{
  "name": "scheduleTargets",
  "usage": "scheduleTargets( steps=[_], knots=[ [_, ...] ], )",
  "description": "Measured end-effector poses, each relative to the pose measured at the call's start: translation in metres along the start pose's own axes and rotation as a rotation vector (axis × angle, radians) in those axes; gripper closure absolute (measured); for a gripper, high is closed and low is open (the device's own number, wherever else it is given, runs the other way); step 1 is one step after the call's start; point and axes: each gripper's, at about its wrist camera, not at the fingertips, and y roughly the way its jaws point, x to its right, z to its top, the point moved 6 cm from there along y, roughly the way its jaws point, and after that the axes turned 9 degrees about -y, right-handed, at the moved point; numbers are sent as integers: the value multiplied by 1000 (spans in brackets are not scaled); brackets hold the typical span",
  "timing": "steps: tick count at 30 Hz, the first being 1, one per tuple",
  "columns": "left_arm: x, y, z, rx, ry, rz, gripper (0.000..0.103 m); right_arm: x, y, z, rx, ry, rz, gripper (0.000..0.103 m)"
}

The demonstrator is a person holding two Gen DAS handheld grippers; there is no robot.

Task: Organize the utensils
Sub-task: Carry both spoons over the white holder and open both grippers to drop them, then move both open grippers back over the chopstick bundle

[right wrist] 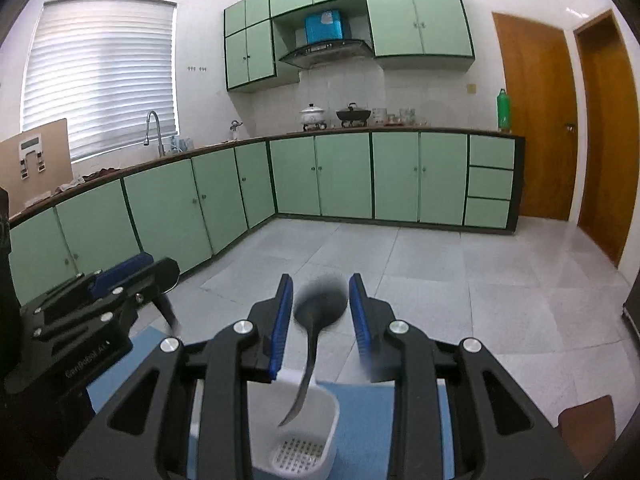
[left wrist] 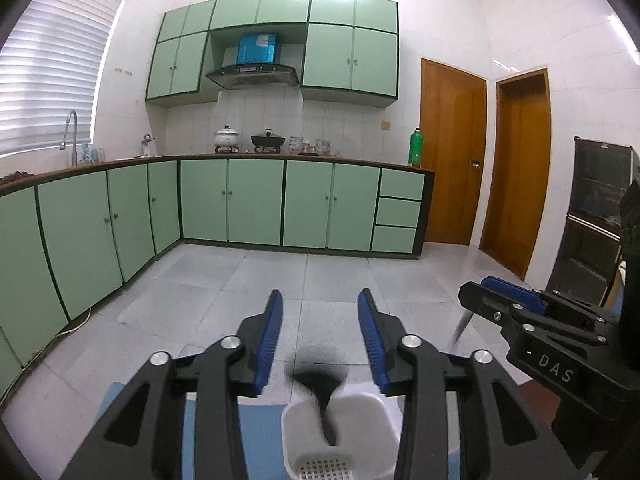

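Right wrist view, lower centre: black ladle (right wrist: pixel 316 320) stands in the white holder (right wrist: pixel 324 432); right gripper (right wrist: pixel 320 312) and left gripper (left wrist: pixel 320 336) released, empty. Withdraw slowly, avoiding tipping it.

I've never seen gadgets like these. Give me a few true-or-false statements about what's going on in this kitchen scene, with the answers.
1. A black ladle stands in a white perforated plastic utensil holder. True.
2. The utensil holder sits on a red mat. False: the mat under it is blue.
3. The right claw is clamped on the ladle. False: its blue pads stand apart on either side of the ladle's bowl, apparently without touching it.
4. The left claw has nothing between its pads. True: they are open, above the ladle.
5. The cupboard doors are pale green. True.
6. The tall bottle on the far counter is orange. False: the bottle is green.
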Motion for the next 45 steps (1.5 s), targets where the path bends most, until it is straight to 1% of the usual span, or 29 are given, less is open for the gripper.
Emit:
scheduleTargets(
  steps=[2,4,5,6,7,8,9,10,11,12,14,15,16,18,20,21,23,24,26,30,32,36,39,43,44,45],
  knots=[
    [0,-6,-4,-12,3,0,61,-4,-9,-4,-3,21,6,69],
    [0,-13,-2,-24,-6,0,59,-2,-22,-6,-3,46,13,62],
    [0,-21,-3,-30,-13,3,57,-1,-28,-6,-3,55,15,57],
    [-2,-25,-4,-36,-15,6,53,-1,-35,-8,-4,60,17,52],
    [-2,-34,-6,-46,-19,4,50,0,-44,-10,-8,64,19,49],
    [-2,-43,-9,-54,-18,4,49,-1,-53,-14,-17,65,20,44],
    [-2,-50,-12,-65,-11,12,45,-3,-63,-20,-28,65,21,38],
    [-2,-62,-20,-80,1,20,42,-4,-70,-25,-41,65,24,36],
    [-2,-72,-28,-95,9,24,41,-6,-79,-35,-65,63,27,31],
    [-3,-81,-37,-114,12,35,36,-11,-90,-46,-90,63,34,27],
    [-7,-100,-64,-185,0,48,33,-20,-106,-68,-131,86,52,21],
    [-8,-106,-75,-213,-7,49,31,-25,-114,-80,-159,94,63,20],
    [-10,-115,-92,-257,-15,54,31,-33,-123,-98,-195,101,80,20],
    [-12,-130,-130,-345,-26,60,29,-49,-140,-131,-268,94,87,20],
    [-15,-140,-157,-412,-27,72,29,-59,-151,-154,-312,79,85,20],
    [-15,-142,-166,-434,-25,77,29,-66,-157,-166,-336,73,81,20],
    [-14,-152,-195,-488,2,97,29,-83,-172,-192,-380,69,99,20],
    [-14,-156,-208,-510,19,106,29,-89,-175,-198,-393,64,106,20],
    [-14,-162,-223,-532,32,118,29,-104,-185,-214,-415,44,112,20],
    [-17,-168,-240,-559,30,140,28,-129,-194,-233,-448,1,117,22],
    [-19,-168,-244,-570,19,150,28,-129,-196,-239,-458,-16,119,23],
    [-20,-171,-247,-560,9,163,27,-134,-193,-244,-483,-16,122,26],
    [-21,-169,-247,-562,-5,180,27,-138,-191,-249,-498,-41,98,29],
    [-21,-166,-245,-557,-11,200,27,-135,-191,-251,-508,-30,79,31],
    [-21,-165,-245,-556,-13,203,27,-134,-191,-252,-508,-27,74,32],
    [-21,-173,-249,-553,-13,207,27,-132,-190,-251,-509,-29,64,33]
  ],
)
